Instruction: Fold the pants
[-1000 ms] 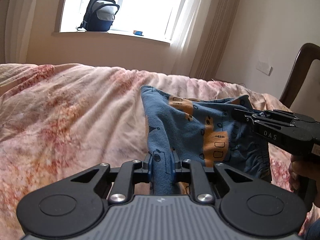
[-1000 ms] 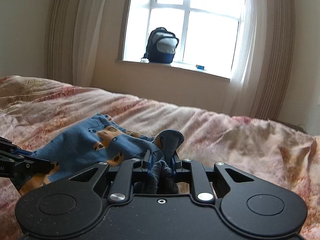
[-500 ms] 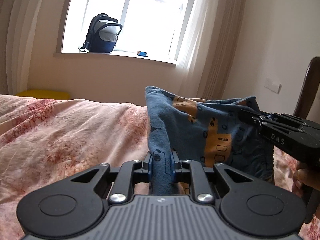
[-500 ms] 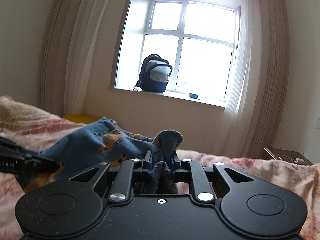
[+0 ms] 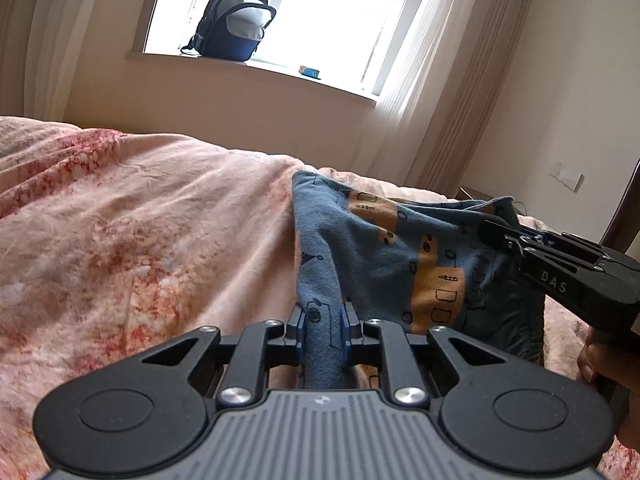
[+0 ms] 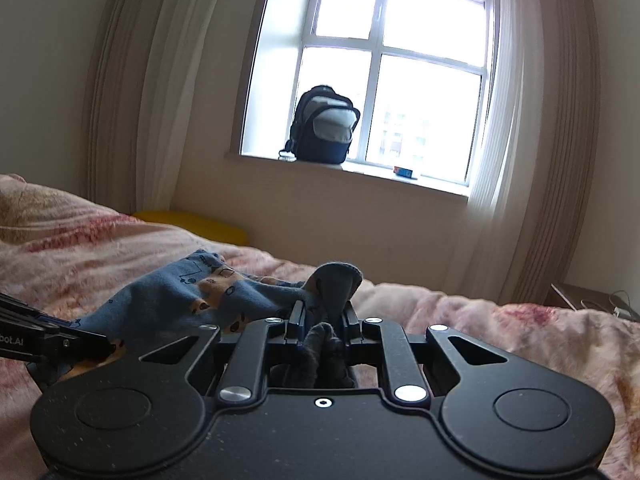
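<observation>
The blue pants [image 5: 384,248] with orange vehicle prints hang stretched between my two grippers, lifted above the bed. My left gripper [image 5: 322,320] is shut on one edge of the pants. My right gripper [image 6: 323,312] is shut on a bunched edge of the pants [image 6: 180,292]. In the left wrist view the right gripper [image 5: 508,236] comes in from the right, pinching the cloth. In the right wrist view the left gripper [image 6: 96,340] shows at the left edge, pinching the other end.
A bed with a pink floral cover [image 5: 140,240] fills the lower view. A dark backpack [image 6: 324,128] and a small box [image 6: 404,171] sit on the windowsill. A yellow cushion [image 6: 192,222] lies beyond the bed. A dark wooden chair [image 5: 624,208] stands at right.
Both grippers, still shut on the pants, rose and tilted up a second ago. Since then the left view has dipped back toward the bed; the right has stayed raised.
</observation>
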`<action>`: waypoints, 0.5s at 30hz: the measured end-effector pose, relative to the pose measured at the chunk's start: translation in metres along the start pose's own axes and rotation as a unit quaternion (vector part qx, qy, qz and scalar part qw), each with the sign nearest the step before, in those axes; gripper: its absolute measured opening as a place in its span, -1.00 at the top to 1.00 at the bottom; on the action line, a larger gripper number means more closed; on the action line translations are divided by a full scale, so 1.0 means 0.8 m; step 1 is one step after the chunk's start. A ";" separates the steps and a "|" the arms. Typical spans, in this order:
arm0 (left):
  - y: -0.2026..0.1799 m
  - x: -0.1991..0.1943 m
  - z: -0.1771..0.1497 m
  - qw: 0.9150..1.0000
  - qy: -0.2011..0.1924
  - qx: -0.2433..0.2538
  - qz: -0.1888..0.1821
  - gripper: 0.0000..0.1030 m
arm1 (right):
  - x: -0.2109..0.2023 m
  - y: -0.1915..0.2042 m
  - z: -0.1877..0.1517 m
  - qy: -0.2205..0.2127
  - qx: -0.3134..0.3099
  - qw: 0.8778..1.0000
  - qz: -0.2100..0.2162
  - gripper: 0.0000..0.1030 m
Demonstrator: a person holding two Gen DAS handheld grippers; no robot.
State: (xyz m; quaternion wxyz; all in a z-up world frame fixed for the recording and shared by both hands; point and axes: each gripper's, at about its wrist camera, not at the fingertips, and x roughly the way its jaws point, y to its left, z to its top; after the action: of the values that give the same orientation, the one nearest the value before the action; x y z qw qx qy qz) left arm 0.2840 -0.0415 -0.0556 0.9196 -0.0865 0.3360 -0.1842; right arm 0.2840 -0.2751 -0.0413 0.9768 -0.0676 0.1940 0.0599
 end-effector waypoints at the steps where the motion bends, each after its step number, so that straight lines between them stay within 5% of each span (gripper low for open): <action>1: 0.000 0.000 -0.001 1.000 0.000 0.000 0.001 0.64 | 0.001 0.000 -0.002 0.002 0.000 1.000 0.000 0.66; 15: 0.001 0.002 -0.001 1.000 0.011 -0.003 0.009 0.55 | 0.011 -0.007 -0.007 0.016 0.015 1.000 -0.002 0.57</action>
State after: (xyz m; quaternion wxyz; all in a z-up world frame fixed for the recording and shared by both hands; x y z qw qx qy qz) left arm 0.2848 -0.0415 -0.0569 0.9173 -0.0845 0.3470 -0.1759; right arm 0.2911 -0.2806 -0.0492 0.9747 -0.0541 0.2103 0.0535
